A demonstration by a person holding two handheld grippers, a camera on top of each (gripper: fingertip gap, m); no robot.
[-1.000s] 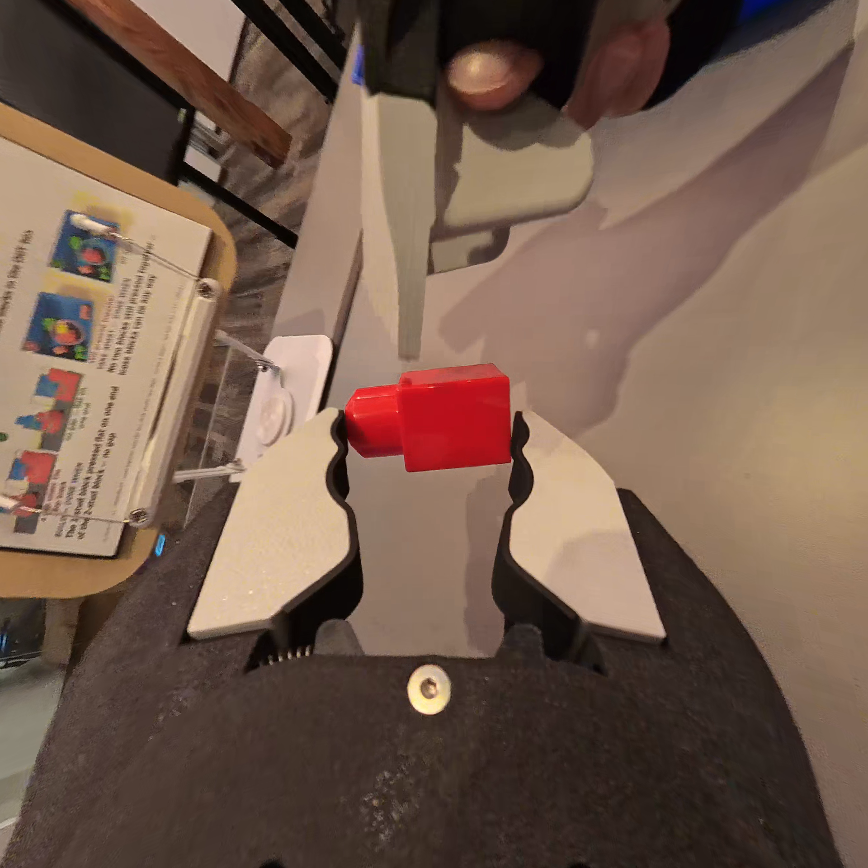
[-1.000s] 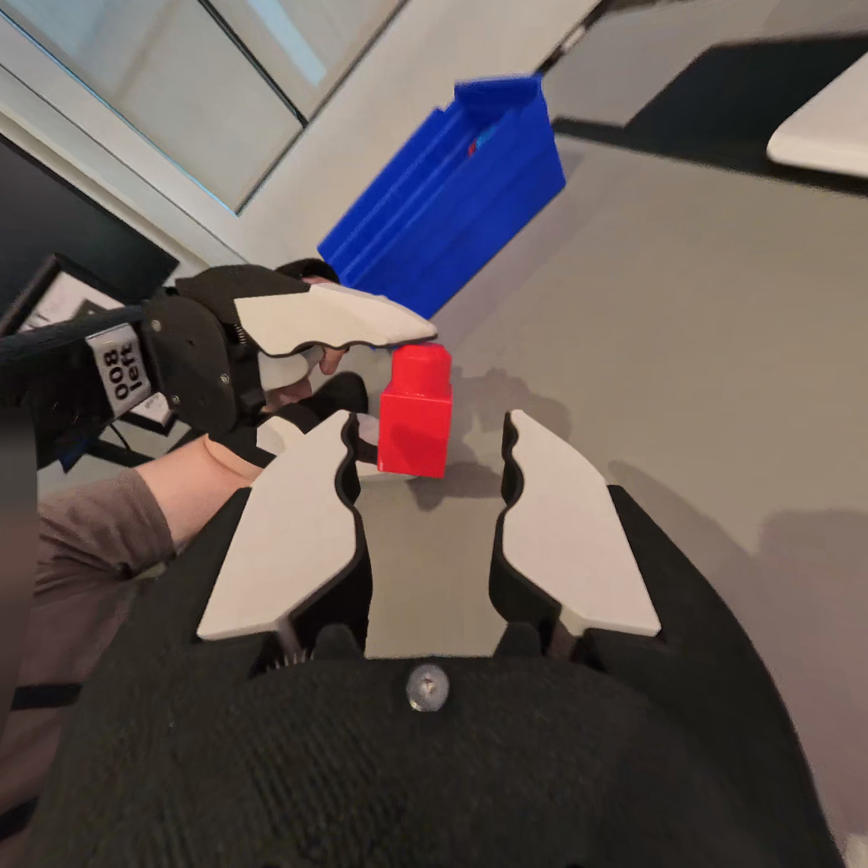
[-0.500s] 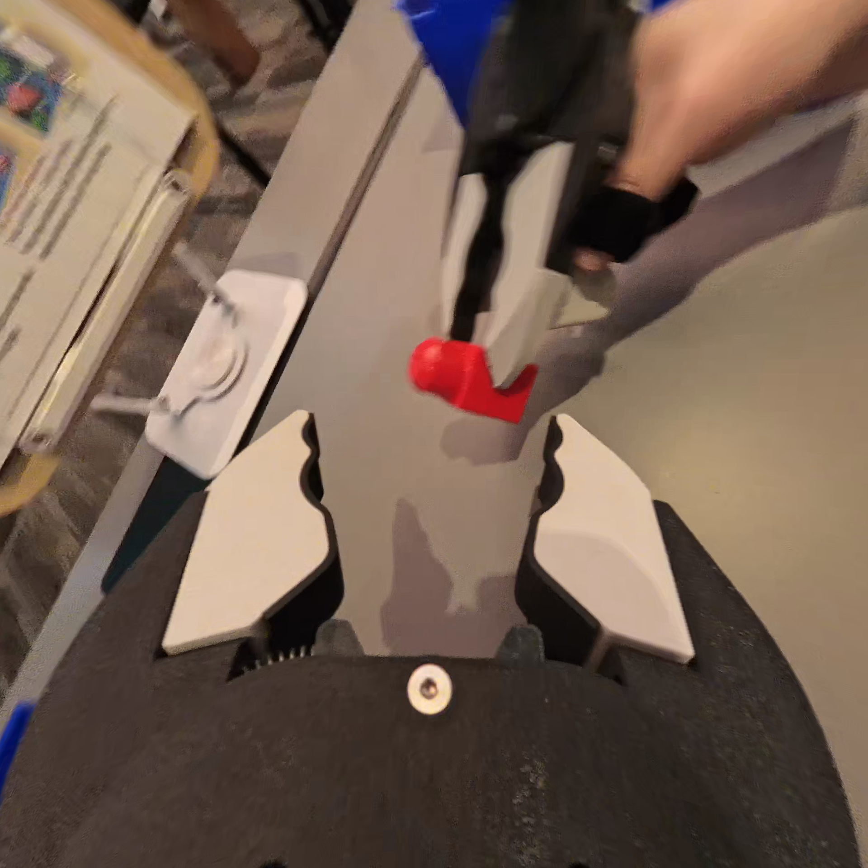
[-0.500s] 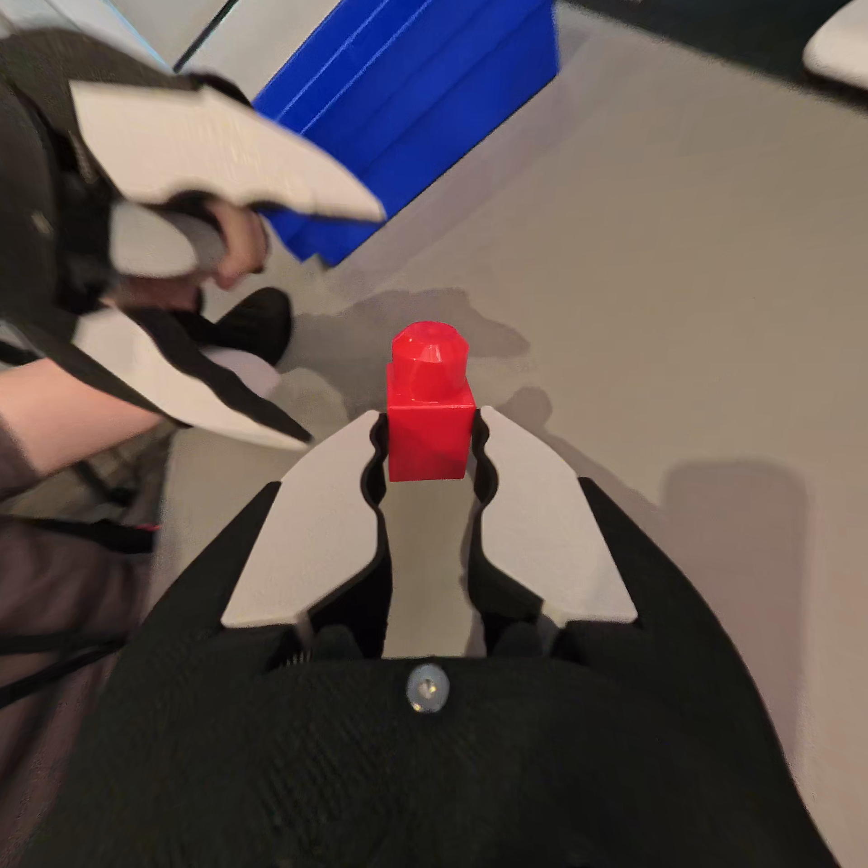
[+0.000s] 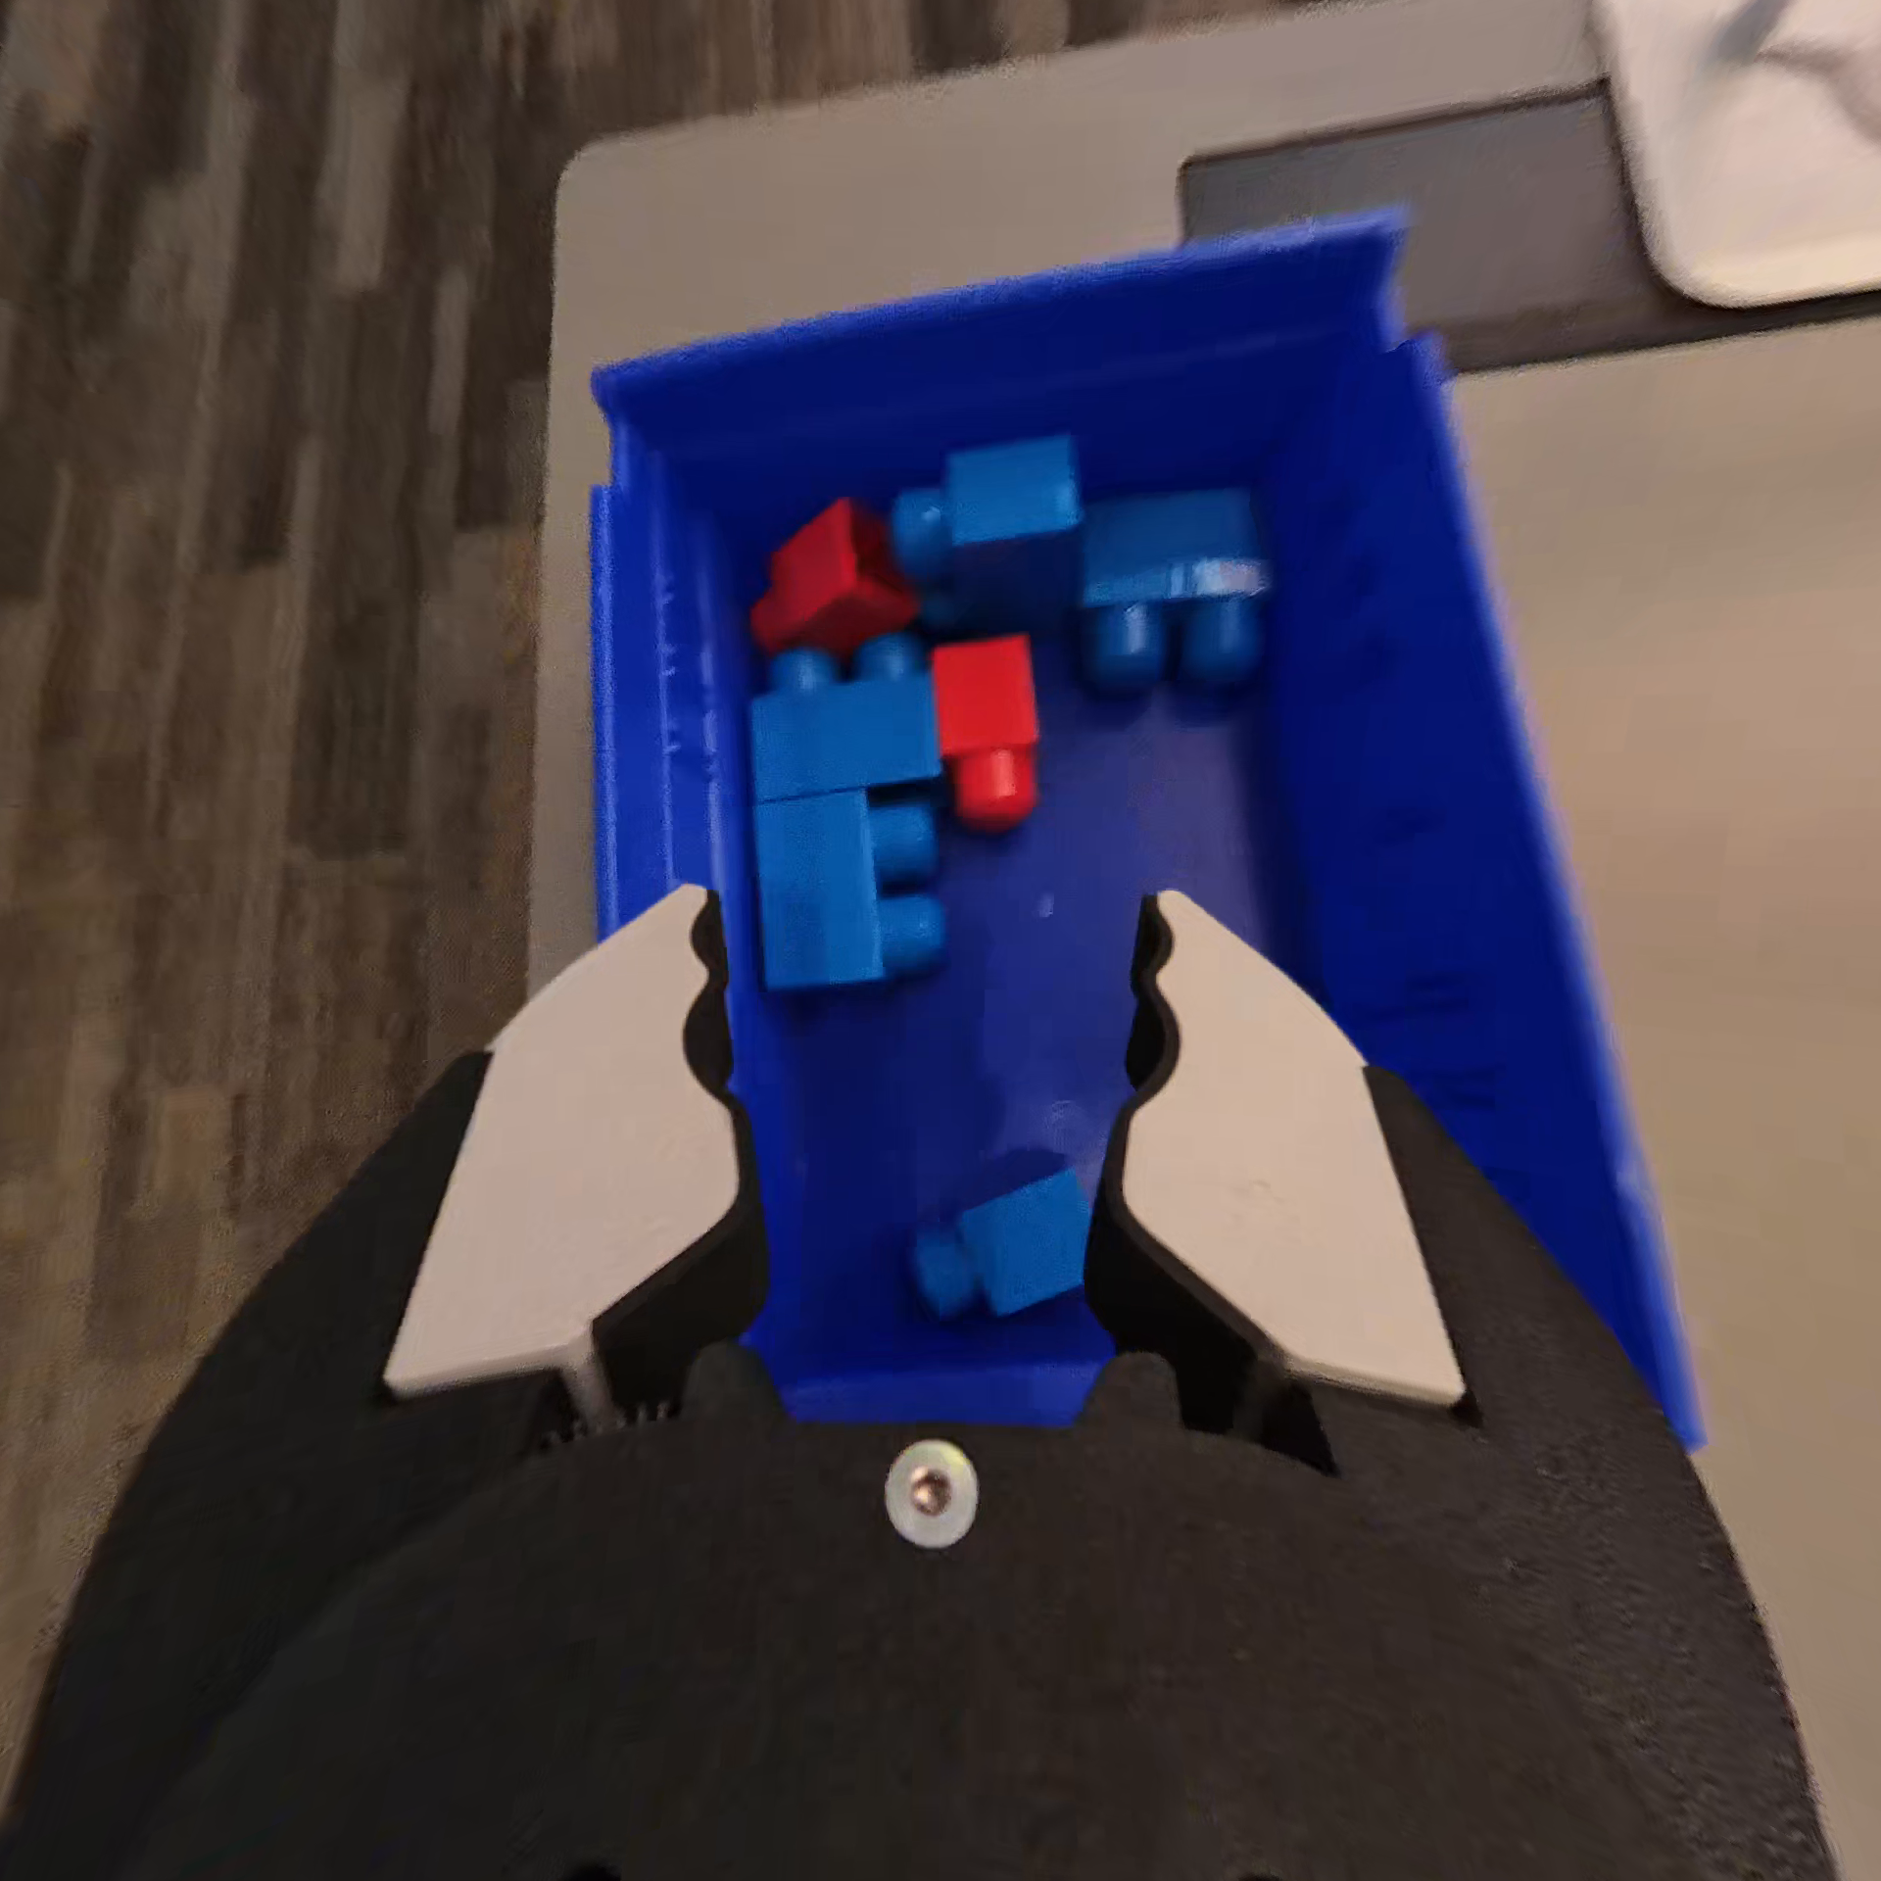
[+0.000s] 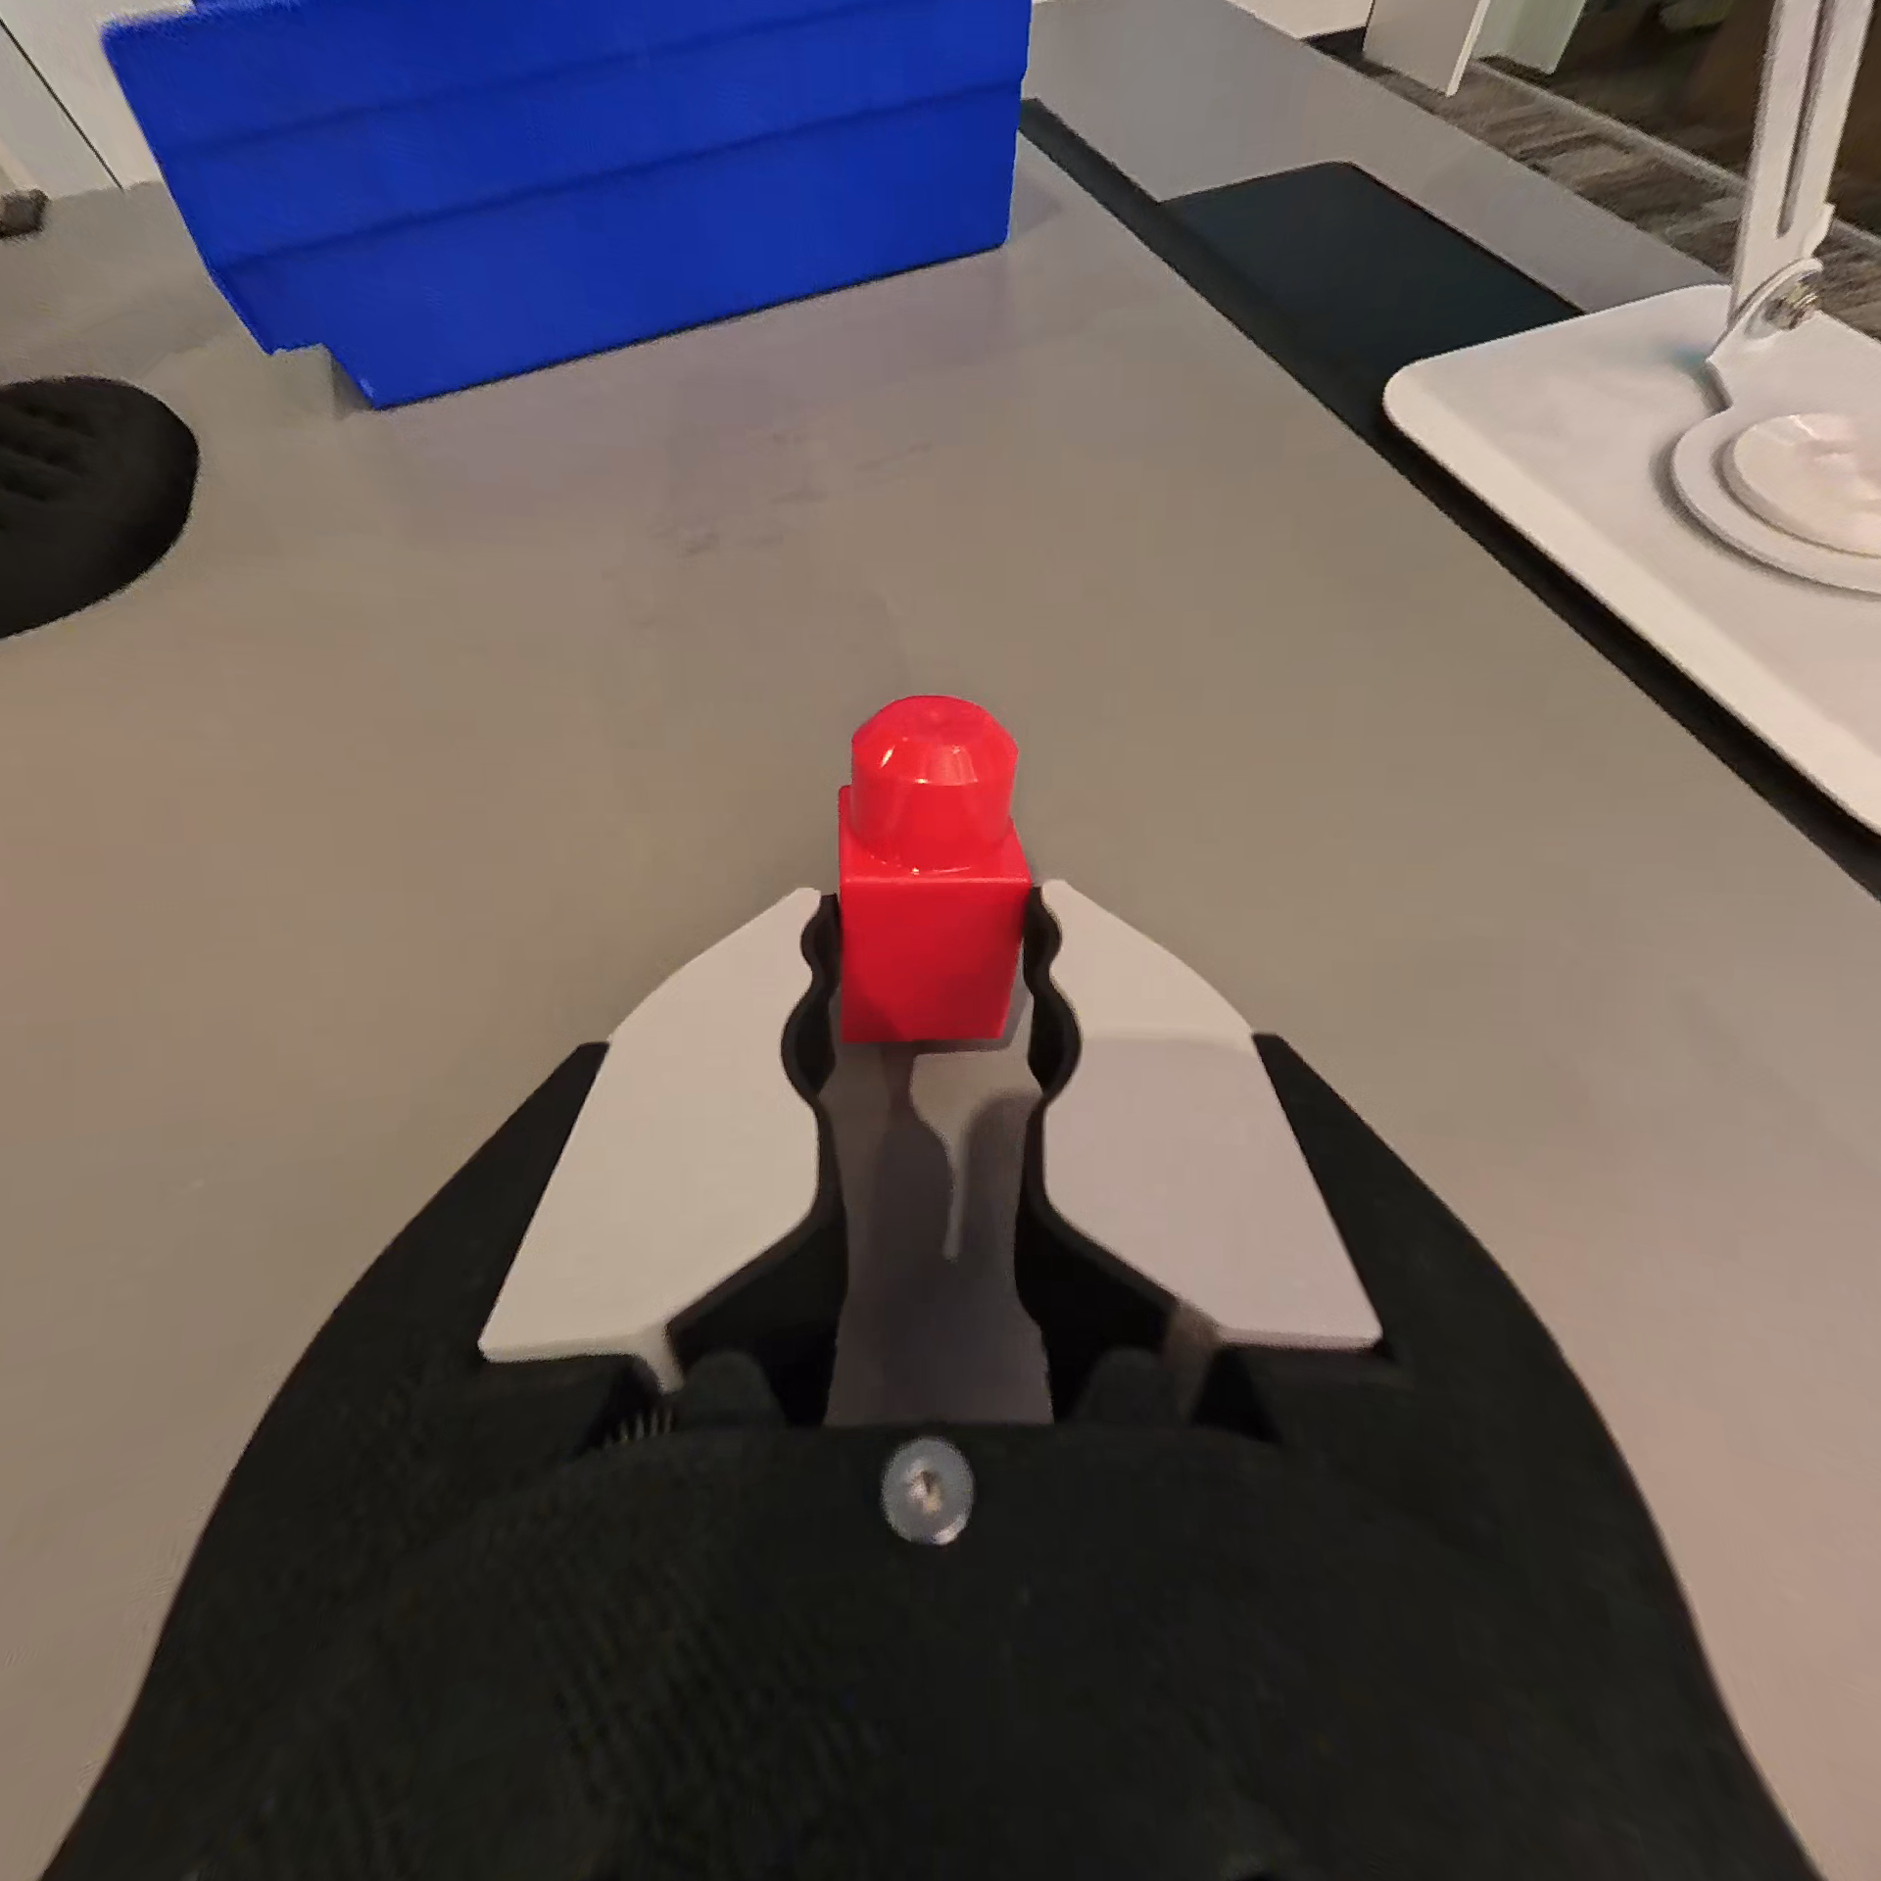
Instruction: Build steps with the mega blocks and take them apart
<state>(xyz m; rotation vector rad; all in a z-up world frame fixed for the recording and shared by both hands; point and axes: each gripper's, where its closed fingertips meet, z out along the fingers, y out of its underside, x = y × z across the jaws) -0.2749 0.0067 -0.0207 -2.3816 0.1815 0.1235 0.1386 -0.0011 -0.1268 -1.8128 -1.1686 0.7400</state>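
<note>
My right gripper point(image 6: 928, 921) is shut on a red one-stud block point(image 6: 928, 916), held upright just above the grey table point(image 6: 509, 763). My left gripper point(image 5: 931, 931) is open and empty, hovering over the blue bin point(image 5: 1405, 814). In the bin lie several blue blocks, among them a two-stud one point(image 5: 824, 896) beside my left fingertip and a small one point(image 5: 1008, 1257) near the bin's front wall. Two red blocks point(image 5: 982, 713) point(image 5: 830, 580) lie among them. The bin also shows in the right wrist view point(image 6: 590, 193), at the far side of the table.
A white stand base point(image 6: 1649, 529) sits at the table's right edge, beyond a dark strip point(image 6: 1354, 265). A black rounded object point(image 6: 71, 499) lies at the far left. In the left wrist view the table's corner point(image 5: 611, 173) and wood-pattern floor point(image 5: 254, 611) show left of the bin. The left gripper's tips are roughly 45 centimeters from the right gripper's. The black rounded object point(image 6: 71, 499) is about 25 centimeters from my left fingertips and 30 centimeters from my right.
My left gripper let go of the red block and swung away to hover over the blue bin. My right gripper closed on the red block and now holds it alone.
</note>
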